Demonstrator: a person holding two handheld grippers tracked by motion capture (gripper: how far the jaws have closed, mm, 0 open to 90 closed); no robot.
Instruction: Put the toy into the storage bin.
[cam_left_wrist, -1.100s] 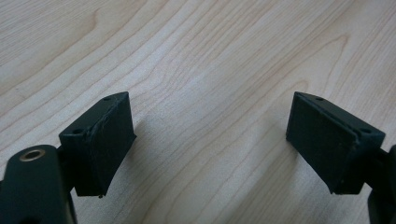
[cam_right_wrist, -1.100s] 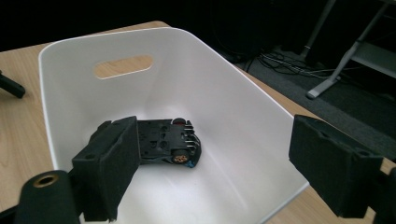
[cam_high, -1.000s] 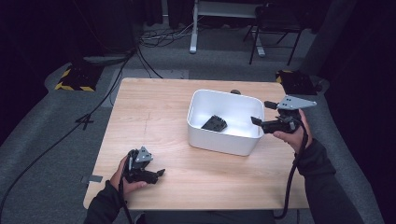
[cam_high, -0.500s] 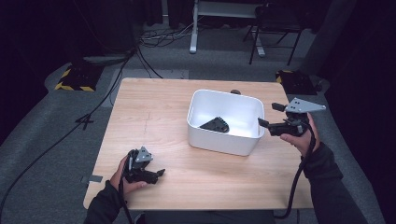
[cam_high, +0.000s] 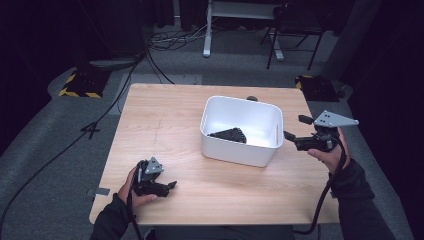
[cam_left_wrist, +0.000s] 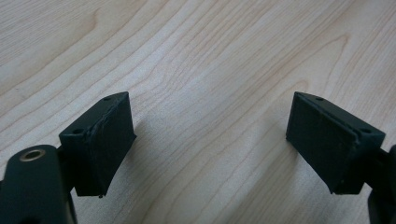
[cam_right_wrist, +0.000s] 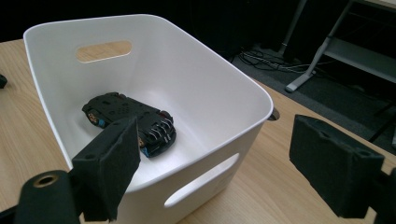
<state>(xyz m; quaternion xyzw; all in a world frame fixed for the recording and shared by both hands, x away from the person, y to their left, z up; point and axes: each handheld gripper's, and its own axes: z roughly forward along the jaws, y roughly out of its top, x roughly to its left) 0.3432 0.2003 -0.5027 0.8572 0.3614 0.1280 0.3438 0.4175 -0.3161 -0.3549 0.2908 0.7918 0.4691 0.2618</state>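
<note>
High view: lying inside the white bin (cam_high: 240, 131), near its left wall, a black part (cam_high: 229, 134), flat on the bin floor. Standing on the light wooden worktop (cam_high: 165, 120), right of centre, the bin itself. Hovering just beside the bin's right wall, the right gripper (cam_high: 291, 136), held in the right hand (cam_high: 327, 150), jaws pointing toward the bin and spread apart, nothing between them. Resting on the worktop near its front left corner, well apart from the bin, the left gripper (cam_high: 170, 186), held in the left hand (cam_high: 134, 187), jaws pointing to the right.

Left gripper view: looking down on bare wood grain of the worktop (cam_left_wrist: 205, 60). Standing wide apart, the two black jaws of the left gripper (cam_left_wrist: 210, 140), released, gripping nothing, casting soft shadows on the wood.

Right gripper view: looking over the near rim into the white bin (cam_right_wrist: 196, 84), handle slots showing in the far wall and the near wall. Lying on the bin floor toward the left, the black part (cam_right_wrist: 128, 122), flat, with small metal pins along one edge and spots of colour on it. Standing apart, the jaws of the right gripper (cam_right_wrist: 215, 163), released, holding nothing, the left one in front of the near wall, the right one over the worktop beside the bin.
</note>
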